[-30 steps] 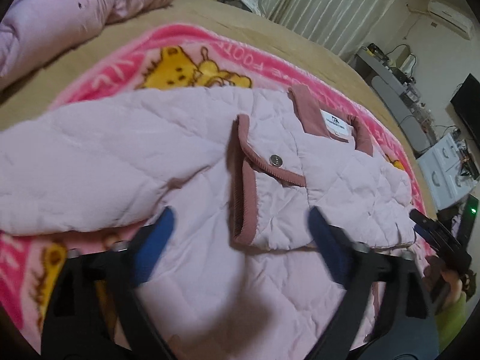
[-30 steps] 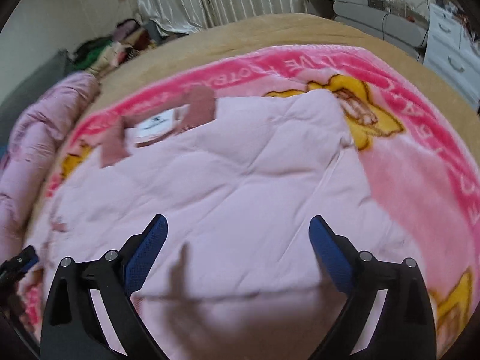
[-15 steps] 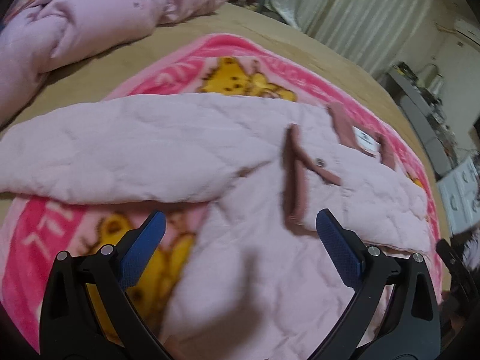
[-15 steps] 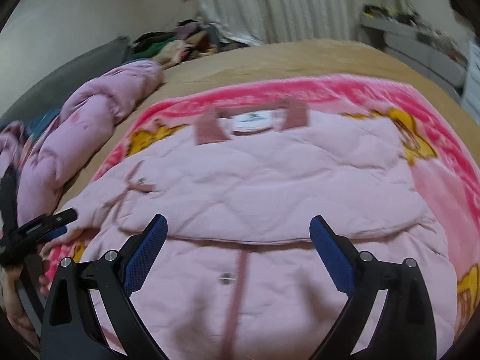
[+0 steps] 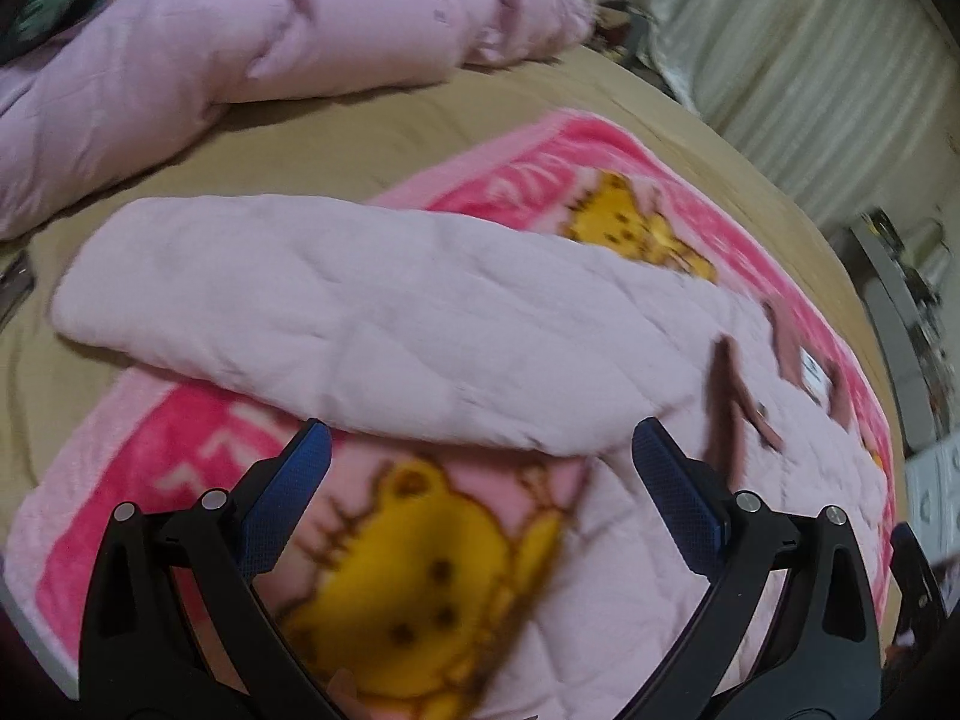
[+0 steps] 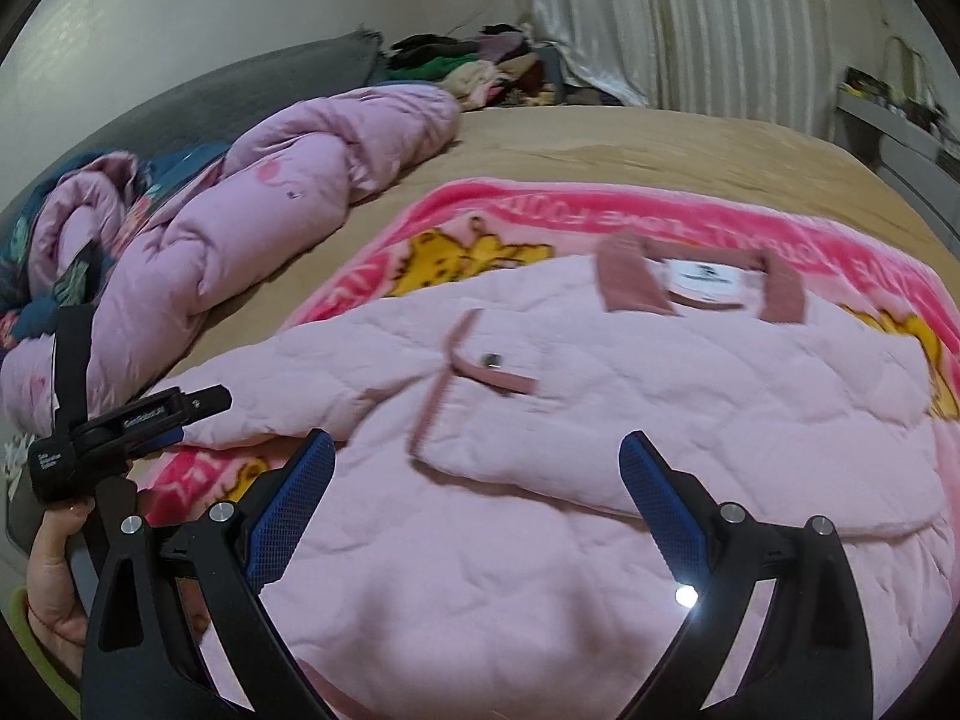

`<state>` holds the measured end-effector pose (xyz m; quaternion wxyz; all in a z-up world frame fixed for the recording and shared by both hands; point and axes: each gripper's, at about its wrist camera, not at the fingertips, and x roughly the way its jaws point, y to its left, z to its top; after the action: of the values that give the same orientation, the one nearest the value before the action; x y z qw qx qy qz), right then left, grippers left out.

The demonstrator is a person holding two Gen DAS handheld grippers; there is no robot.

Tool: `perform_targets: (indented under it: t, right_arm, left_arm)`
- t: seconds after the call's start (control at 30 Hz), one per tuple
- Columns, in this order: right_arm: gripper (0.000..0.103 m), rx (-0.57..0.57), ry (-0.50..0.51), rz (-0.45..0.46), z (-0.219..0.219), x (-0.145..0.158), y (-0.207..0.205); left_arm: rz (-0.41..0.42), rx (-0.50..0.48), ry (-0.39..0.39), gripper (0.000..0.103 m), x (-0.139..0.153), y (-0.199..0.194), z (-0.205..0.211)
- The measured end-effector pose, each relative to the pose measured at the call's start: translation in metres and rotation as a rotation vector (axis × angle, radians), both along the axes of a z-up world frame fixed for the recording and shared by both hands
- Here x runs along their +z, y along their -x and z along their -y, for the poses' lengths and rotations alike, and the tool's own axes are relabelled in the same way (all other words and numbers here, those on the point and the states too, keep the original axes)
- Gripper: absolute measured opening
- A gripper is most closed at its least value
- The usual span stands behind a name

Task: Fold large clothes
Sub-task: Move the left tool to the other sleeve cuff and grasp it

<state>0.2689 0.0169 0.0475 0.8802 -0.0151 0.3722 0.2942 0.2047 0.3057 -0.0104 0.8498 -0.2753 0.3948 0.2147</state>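
A pale pink quilted jacket (image 6: 630, 408) with dusty-rose trim lies flat on a pink cartoon blanket (image 6: 600, 210) on the bed. Its right side is folded across the body. Its left sleeve (image 5: 336, 312) stretches out to the left, off the blanket's edge. My left gripper (image 5: 480, 450) is open and empty, just in front of that sleeve, above the blanket (image 5: 414, 546). It also shows in the right wrist view (image 6: 156, 414), at the sleeve's end. My right gripper (image 6: 477, 462) is open and empty above the jacket's lower body.
A rolled pink duvet (image 6: 258, 222) lies along the left side of the tan bed (image 6: 630, 138). A pile of clothes (image 6: 474, 60) and curtains (image 6: 690, 18) stand beyond the bed. Drawers and a desk (image 5: 924, 324) are at the right.
My left gripper has swung left, from over the jacket's chest to the outstretched sleeve. My right gripper has pulled back and turned left, from the folded right side to the jacket's lower body.
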Motion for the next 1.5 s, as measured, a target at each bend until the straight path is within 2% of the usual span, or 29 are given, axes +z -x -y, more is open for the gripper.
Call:
perform_targets:
  t: [0.3,0.63,0.83,1.03,1.2,1.43,1.47,1.5]
  right_arm:
    - [0.095,0.090,0.033,0.010,-0.060,0.001,-0.001]
    - [0.095,0.142,0.050,-0.032,-0.109,-0.014,-0.006]
    - [0.095,0.157,0.041,-0.061,-0.128,-0.023,-0.006]
    - [0.095,0.155,0.042,-0.084,-0.135,-0.033,-0.006]
    - [0.095,0.150,0.056,-0.094,-0.140,-0.042,-0.008]
    - [0.095,0.131,0.064,-0.093,-0.124,-0.043,-0.009]
    - [0.095,0.119,0.060,-0.093,-0.117,-0.042,-0.009]
    - [0.095,0.110,0.055,-0.093,-0.112,-0.041,-0.009]
  left_arm:
    - [-0.012,0.089,0.058,0.094,-0.008,0.015,-0.037]
    - [-0.033,0.218,0.135,0.094,-0.029,0.035,-0.082]
    - [0.003,0.312,0.249,0.094,-0.048,0.053,-0.110]
    - [0.025,0.352,0.302,0.094,-0.060,0.059,-0.124]
    - [0.088,0.404,0.360,0.094,-0.070,0.065,-0.139]
    - [0.136,0.434,0.335,0.093,-0.077,0.058,-0.164]
    - [0.144,0.441,0.332,0.090,-0.078,0.058,-0.167]
    - [0.144,0.451,0.328,0.078,-0.079,0.060,-0.170]
